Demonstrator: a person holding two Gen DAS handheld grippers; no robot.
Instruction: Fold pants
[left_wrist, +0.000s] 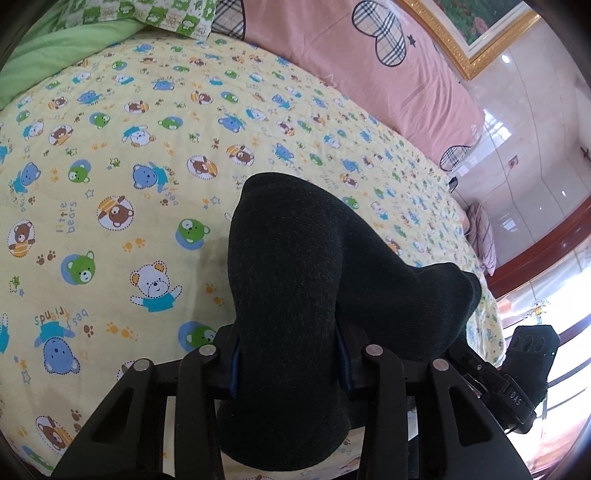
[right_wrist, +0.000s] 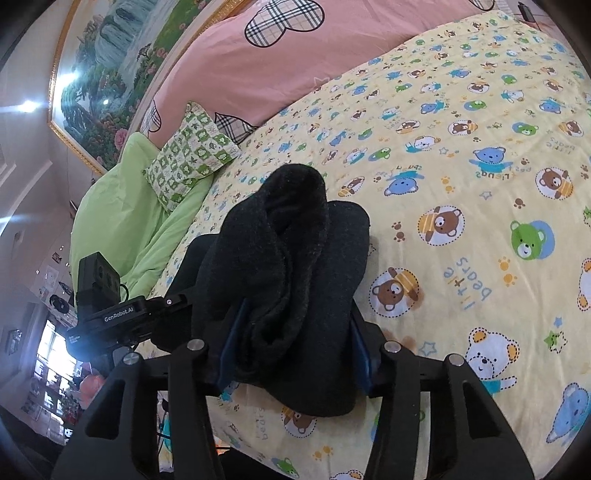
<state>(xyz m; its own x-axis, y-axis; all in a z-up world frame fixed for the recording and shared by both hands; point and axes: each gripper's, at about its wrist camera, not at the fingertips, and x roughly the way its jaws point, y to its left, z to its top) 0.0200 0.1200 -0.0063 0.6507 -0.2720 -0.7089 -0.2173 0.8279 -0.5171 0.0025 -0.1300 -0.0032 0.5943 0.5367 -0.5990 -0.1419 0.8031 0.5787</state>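
The pants (left_wrist: 295, 273) are dark charcoal knit fabric, bunched and lifted above a yellow bear-print bedsheet (left_wrist: 122, 177). My left gripper (left_wrist: 288, 354) is shut on one bunch of the pants, which fills the gap between its blue-padded fingers and hides the tips. In the right wrist view the pants (right_wrist: 291, 266) show thick rolled folds, and my right gripper (right_wrist: 295, 350) is shut on them the same way. The right gripper's body (left_wrist: 524, 369) shows at the left view's lower right; the left gripper's body (right_wrist: 107, 314) shows at the right view's left.
A pink duvet with plaid hearts (left_wrist: 369, 66) lies along the bed's far side. A green blanket (right_wrist: 122, 229) and a green patterned pillow (right_wrist: 188, 155) sit at one end. A gold-framed painting (right_wrist: 110, 66) hangs on the wall. The bed edge (left_wrist: 487, 295) is near the right gripper.
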